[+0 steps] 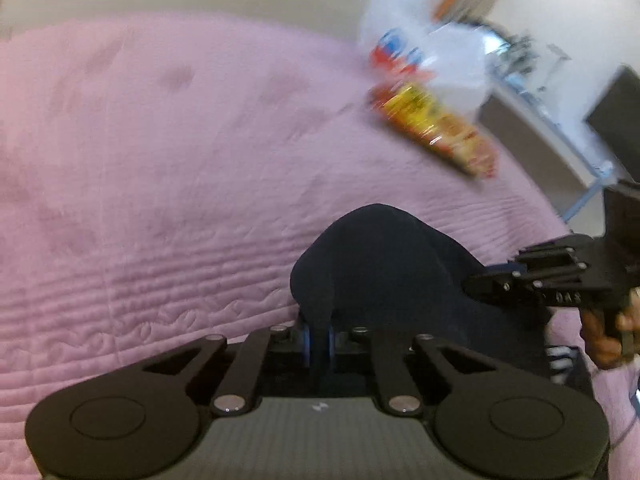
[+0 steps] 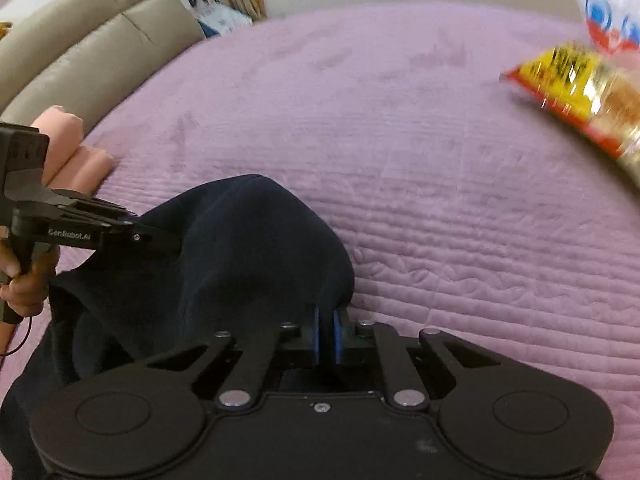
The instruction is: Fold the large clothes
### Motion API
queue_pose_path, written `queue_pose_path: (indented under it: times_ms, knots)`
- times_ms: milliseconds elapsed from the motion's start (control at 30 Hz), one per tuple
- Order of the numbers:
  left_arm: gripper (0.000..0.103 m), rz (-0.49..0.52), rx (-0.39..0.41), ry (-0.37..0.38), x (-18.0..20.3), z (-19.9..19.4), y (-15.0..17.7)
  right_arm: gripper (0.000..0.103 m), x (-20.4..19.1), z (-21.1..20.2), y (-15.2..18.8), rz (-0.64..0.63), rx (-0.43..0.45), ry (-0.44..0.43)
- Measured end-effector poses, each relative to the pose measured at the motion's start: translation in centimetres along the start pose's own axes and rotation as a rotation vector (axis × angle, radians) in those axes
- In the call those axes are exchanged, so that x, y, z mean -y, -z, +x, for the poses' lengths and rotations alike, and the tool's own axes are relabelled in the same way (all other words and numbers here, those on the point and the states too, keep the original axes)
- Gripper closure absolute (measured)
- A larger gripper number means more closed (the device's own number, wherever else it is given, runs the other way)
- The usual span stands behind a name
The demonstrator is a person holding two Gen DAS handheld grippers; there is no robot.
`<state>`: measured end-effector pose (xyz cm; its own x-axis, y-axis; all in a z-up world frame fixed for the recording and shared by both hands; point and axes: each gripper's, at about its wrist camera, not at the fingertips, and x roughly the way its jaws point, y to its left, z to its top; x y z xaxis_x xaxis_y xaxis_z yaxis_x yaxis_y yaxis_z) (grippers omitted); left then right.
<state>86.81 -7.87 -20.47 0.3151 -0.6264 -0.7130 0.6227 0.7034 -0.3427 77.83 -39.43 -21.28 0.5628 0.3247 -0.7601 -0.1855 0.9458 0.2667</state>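
Observation:
A dark navy garment (image 1: 384, 264) is lifted in a hump over the pink quilted bedspread (image 1: 160, 140). My left gripper (image 1: 319, 338) is shut on a fold of the garment between its blue pads. My right gripper (image 2: 327, 334) is shut on another fold of the same garment (image 2: 240, 256). The right gripper also shows at the right of the left wrist view (image 1: 472, 284), its tip against the cloth. The left gripper shows at the left of the right wrist view (image 2: 160, 236), its tip buried in the cloth. The lower garment hangs below both grippers.
A yellow and red snack bag (image 1: 436, 132) and a white plastic bag (image 1: 420, 36) lie on the far right of the bed. A folded pink cloth (image 2: 76, 152) lies by the beige headboard (image 2: 80, 52). The bedspread (image 2: 400, 140) stretches ahead.

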Motion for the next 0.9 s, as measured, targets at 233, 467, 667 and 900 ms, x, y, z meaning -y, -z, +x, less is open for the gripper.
queue_pose_path:
  times_ms: [233,467,667,900]
  knots:
    - [0.095,0.151,0.208,0.102,7.3,-12.9,3.9,0.096,-5.1,-13.6,4.3,-0.109,0.219,0.048]
    - [0.095,0.381,0.113,0.12,17.1,-19.3,13.2,0.096,-12.1,-23.1,12.8,-0.183,0.259,0.13]
    - [0.089,0.34,-0.21,-0.023,17.7,-17.2,23.8,0.073,-17.1,-22.6,24.8,-0.209,-0.06,0.102]
    - [0.065,-0.183,-0.135,0.027,13.1,-20.4,27.2,0.05,-16.2,-23.6,30.1,0.005,-0.194,0.107]
